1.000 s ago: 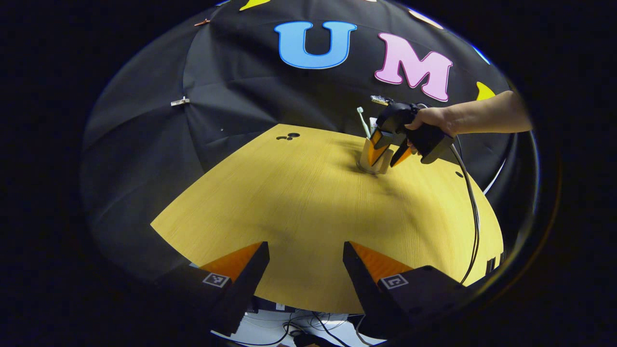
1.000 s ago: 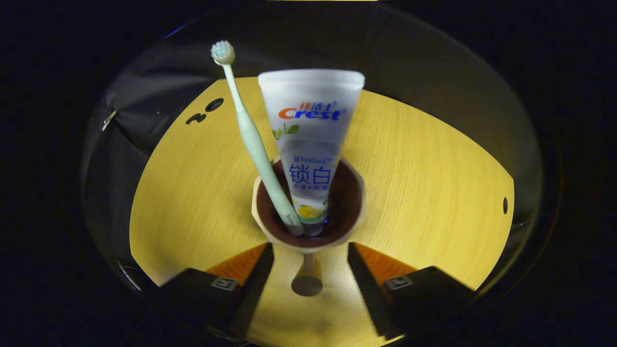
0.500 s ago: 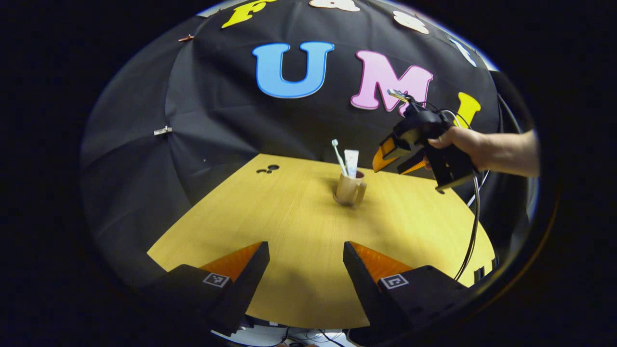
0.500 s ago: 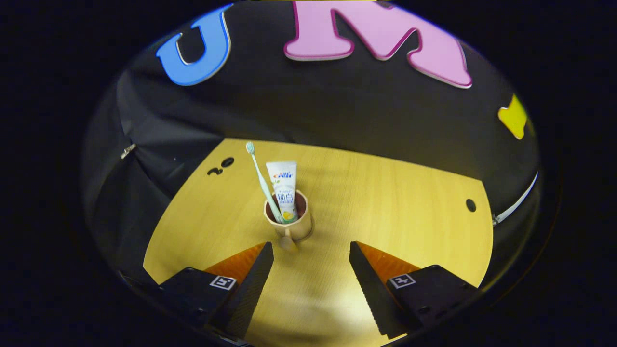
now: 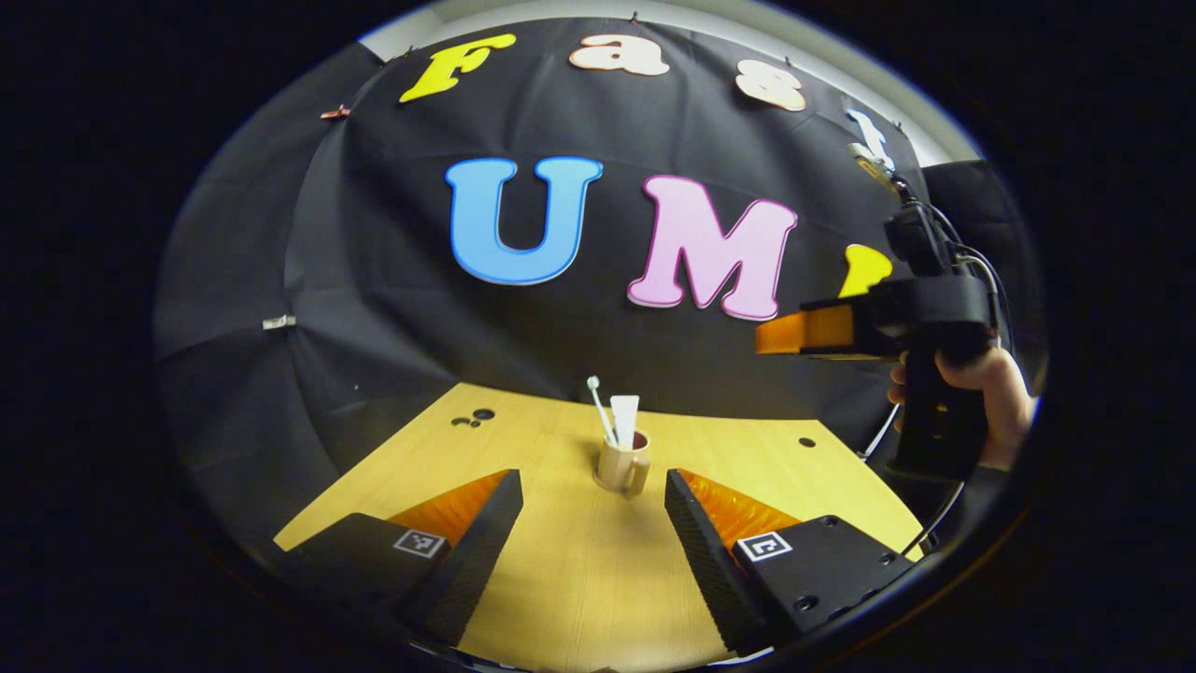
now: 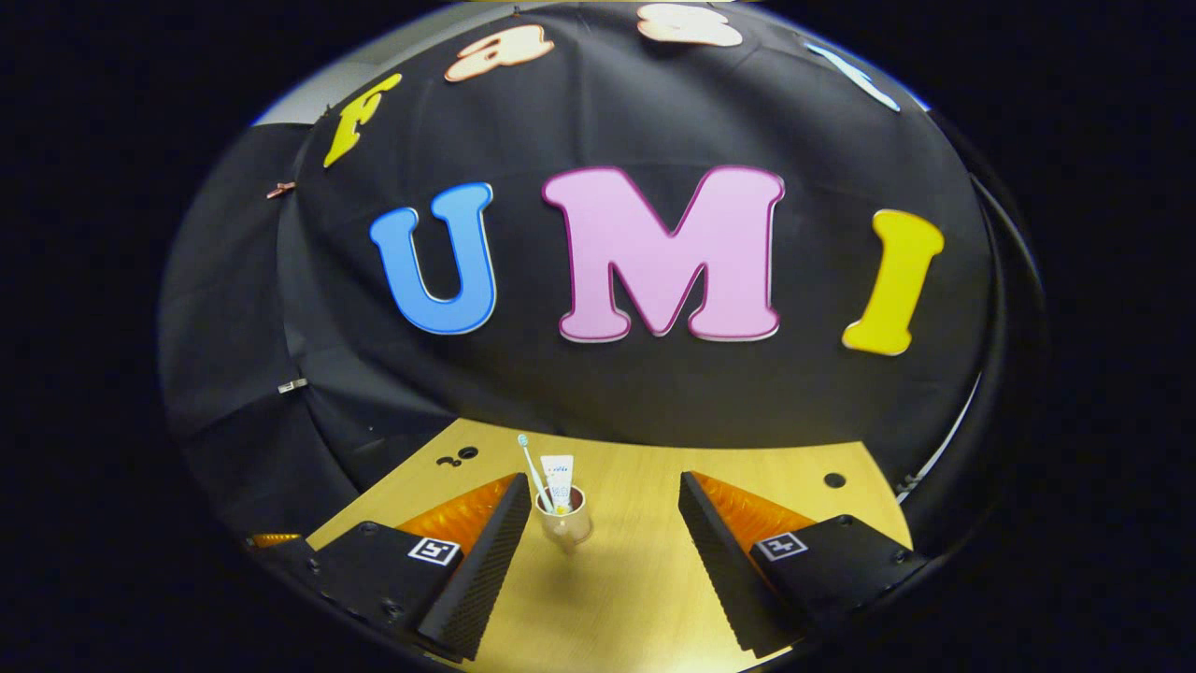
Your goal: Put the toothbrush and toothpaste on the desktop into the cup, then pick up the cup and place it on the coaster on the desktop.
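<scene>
The tan ceramic handled cup, holding the pale green toothbrush and white toothpaste tube upright, stands mid-table on the yellow wooden desktop. Coaster not discernible. Left gripper and right gripper both gape wide, empty; the cup lies ahead between each pair of jaws, nearer the left.

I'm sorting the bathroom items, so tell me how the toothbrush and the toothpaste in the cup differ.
The toothbrush is a thin pale stick that leans to the side; the toothpaste is a broad flat white tube that stands nearly upright. The toothbrush reaches higher than the toothpaste. Both stand in the cup on the wooden table, held by neither tongs.
</scene>
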